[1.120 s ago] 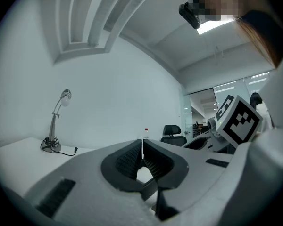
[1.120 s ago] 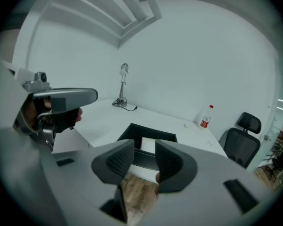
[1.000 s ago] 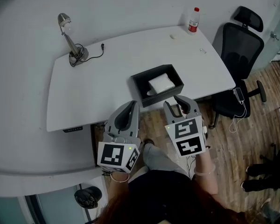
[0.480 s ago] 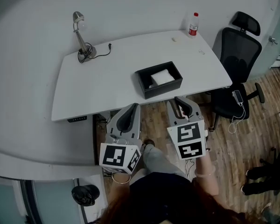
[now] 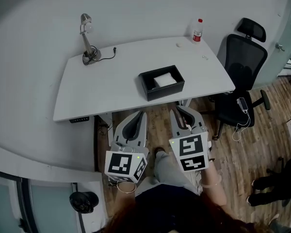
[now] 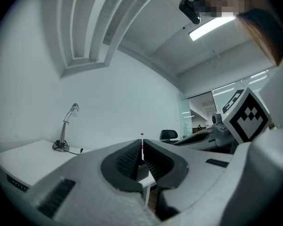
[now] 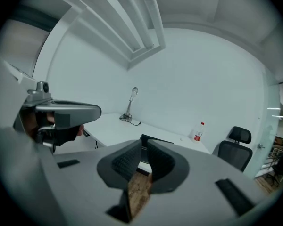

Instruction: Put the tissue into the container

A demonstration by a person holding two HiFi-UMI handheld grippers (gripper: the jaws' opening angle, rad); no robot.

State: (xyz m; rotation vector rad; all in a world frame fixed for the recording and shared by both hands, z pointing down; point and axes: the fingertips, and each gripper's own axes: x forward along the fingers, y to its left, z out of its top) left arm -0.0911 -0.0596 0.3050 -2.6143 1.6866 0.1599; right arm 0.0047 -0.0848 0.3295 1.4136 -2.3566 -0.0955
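Note:
A black container point(image 5: 166, 92) stands near the front edge of the white table point(image 5: 102, 86), with a white tissue point(image 5: 164, 79) lying inside it. Both grippers hang in front of the table over the wooden floor, well short of the container. My left gripper point(image 5: 137, 114) is shut, with nothing in it; its pads point(image 6: 132, 157) stand together. My right gripper point(image 5: 180, 109) is closing with only a narrow gap left and nothing between its fingers point(image 7: 127, 161). The container point(image 7: 153, 139) shows just past them in the right gripper view.
A desk lamp point(image 5: 87, 38) with its cable stands at the table's far left. A red-capped bottle point(image 5: 197, 30) stands at the far right corner. A black office chair point(image 5: 240, 76) with a phone point(image 5: 241, 103) on its seat is right of the table.
Both grippers have drawn back from the container towards the person, and the table now sits farther off. The right gripper's jaws have narrowed. The tissue stays in the container.

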